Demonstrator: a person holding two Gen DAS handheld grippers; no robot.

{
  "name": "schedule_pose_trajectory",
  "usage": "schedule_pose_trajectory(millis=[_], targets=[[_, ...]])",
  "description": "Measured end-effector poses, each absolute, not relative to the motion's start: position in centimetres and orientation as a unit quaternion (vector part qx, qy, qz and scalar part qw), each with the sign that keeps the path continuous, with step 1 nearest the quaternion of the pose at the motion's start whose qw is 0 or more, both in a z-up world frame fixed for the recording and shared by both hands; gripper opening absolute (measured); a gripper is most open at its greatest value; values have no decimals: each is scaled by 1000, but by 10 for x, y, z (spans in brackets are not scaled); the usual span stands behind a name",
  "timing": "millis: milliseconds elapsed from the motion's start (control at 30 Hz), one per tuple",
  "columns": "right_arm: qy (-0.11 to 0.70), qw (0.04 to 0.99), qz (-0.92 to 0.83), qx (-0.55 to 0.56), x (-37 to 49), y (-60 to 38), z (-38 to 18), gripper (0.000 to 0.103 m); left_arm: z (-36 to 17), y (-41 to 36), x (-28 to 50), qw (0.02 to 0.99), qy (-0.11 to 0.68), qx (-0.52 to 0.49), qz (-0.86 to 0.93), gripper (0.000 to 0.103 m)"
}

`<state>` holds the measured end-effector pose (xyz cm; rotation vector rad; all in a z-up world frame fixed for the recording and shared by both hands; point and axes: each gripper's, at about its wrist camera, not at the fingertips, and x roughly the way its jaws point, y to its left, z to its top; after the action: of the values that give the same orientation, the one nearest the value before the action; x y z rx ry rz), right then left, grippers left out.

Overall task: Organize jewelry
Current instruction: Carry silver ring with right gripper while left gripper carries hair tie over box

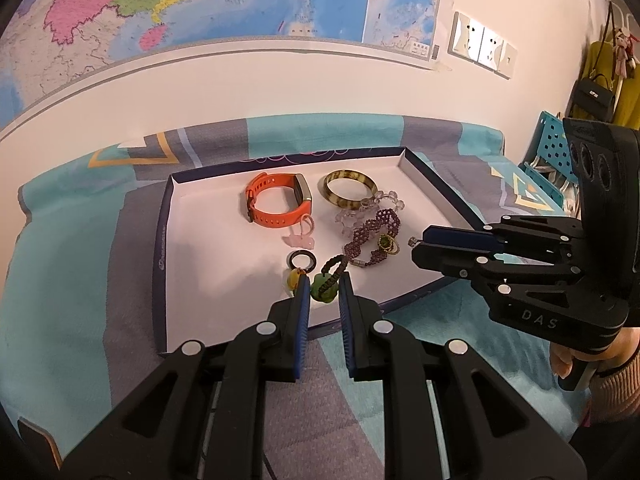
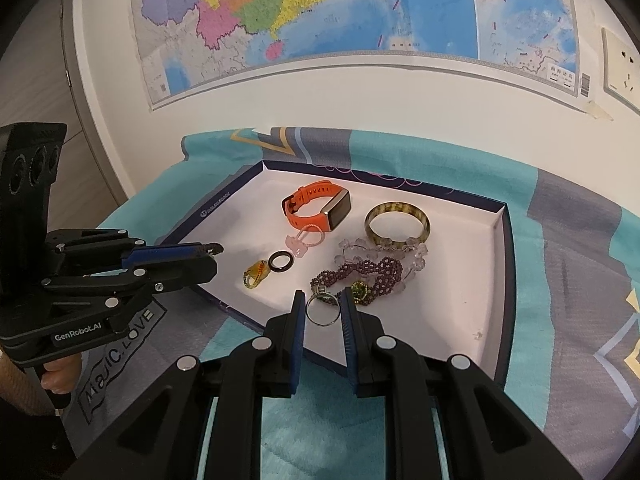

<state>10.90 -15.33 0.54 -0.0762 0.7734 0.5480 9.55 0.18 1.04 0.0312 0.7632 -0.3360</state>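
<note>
A white tray (image 1: 160,248) with a dark blue rim lies on a teal and grey cloth. My left gripper (image 1: 325,276) hovers over the tray's near edge, shut on a green pendant (image 1: 323,294). The pendant's braided cord (image 2: 216,246) pokes out past the tips. My right gripper (image 2: 322,294) is shut on a thin silver ring (image 2: 323,324) above the tray's near right part. In the tray lie an orange watch (image 2: 304,220), a mottled bangle (image 2: 424,224), a purple bead bracelet (image 2: 384,268), a clear bead bracelet (image 2: 418,254), a black ring (image 2: 274,262) and a yellow ring (image 2: 256,274).
A pink charm ring (image 1: 300,240) and a green-stone ring (image 2: 359,291) also lie in the tray. A wall map (image 1: 200,0) and sockets (image 1: 480,44) are behind. A blue perforated basket (image 1: 552,148) and a black handbag (image 1: 596,92) stand at the far right.
</note>
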Motion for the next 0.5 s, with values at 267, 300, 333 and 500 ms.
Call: schedule_pose_trajectory(millis=[267, 300, 333, 500], targets=[[381, 886, 260, -36, 113, -151, -1, 16, 5, 0, 100, 912, 378, 13, -161, 15], [382, 886, 260, -36, 113, -151, -1, 16, 4, -1, 100, 912, 378, 13, -161, 15], [383, 886, 259, -36, 113, -151, -1, 16, 4, -1, 101, 912, 378, 13, -160, 15], [386, 886, 257, -34, 116, -151, -3, 16, 3, -3, 101, 911, 381, 12, -161, 15]])
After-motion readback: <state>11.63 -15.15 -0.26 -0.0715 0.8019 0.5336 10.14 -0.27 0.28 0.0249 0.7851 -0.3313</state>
